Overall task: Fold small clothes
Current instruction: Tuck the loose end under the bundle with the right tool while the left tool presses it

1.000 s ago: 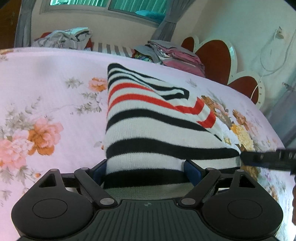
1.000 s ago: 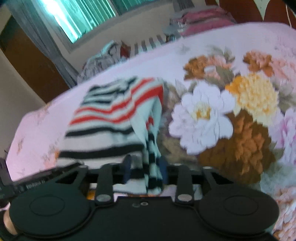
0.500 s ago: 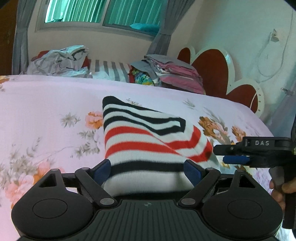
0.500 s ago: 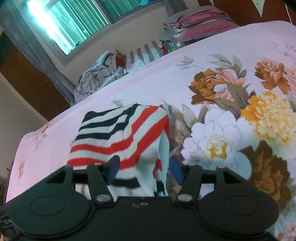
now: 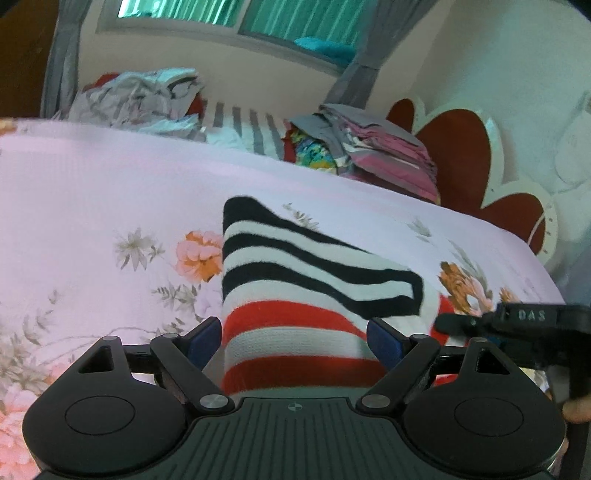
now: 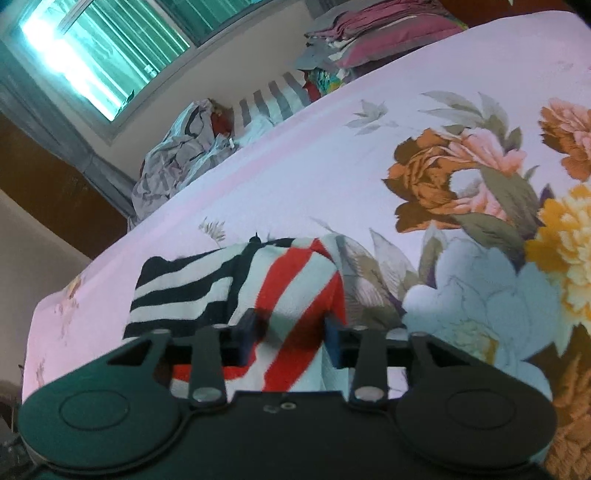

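A small knit garment with black, white and red stripes lies on the floral pink bed sheet. My left gripper is open, its blue-padded fingers standing apart on either side of the garment's near red-striped part. My right gripper is open too, its fingers straddling the garment's right red-striped edge. The right gripper also shows at the right of the left wrist view, beside the garment.
A crumpled grey cloth pile and a stack of folded pink and grey clothes lie at the bed's far edge. A red scalloped headboard stands at the right. A window is behind.
Both grippers have opened and let go of the garment. They moved forward over it, so its near black-striped hem has passed under them and the red stripes now sit between the fingers.
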Demonstrator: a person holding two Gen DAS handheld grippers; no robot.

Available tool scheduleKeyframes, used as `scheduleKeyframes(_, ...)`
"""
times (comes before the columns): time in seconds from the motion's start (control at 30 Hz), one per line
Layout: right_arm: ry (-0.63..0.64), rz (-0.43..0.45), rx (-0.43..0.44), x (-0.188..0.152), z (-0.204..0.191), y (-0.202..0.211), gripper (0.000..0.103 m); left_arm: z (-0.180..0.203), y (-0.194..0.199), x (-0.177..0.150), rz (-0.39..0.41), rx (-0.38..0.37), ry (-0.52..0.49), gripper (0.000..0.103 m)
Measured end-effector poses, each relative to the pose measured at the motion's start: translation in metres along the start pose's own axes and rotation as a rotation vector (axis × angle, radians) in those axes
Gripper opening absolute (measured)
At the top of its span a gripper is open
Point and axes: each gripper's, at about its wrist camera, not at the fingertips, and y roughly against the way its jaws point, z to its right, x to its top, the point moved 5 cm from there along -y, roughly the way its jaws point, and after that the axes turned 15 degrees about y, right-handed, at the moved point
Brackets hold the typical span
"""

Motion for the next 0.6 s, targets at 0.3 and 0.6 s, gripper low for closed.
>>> scheduleKeyframes(0.3,0.442,0.129,-0.23,0.009,-0.028,0.001,0.012,-0.005,-0.022,-0.013,-0.021,0.004,0.034,0.085)
scheduleKeyframes(0.6,0.384,0.08,-0.203,0.004,-0.012,-0.007,0.019,-0.006,-0.021,-0.016,-0.024,0.01,0.03,0.085)
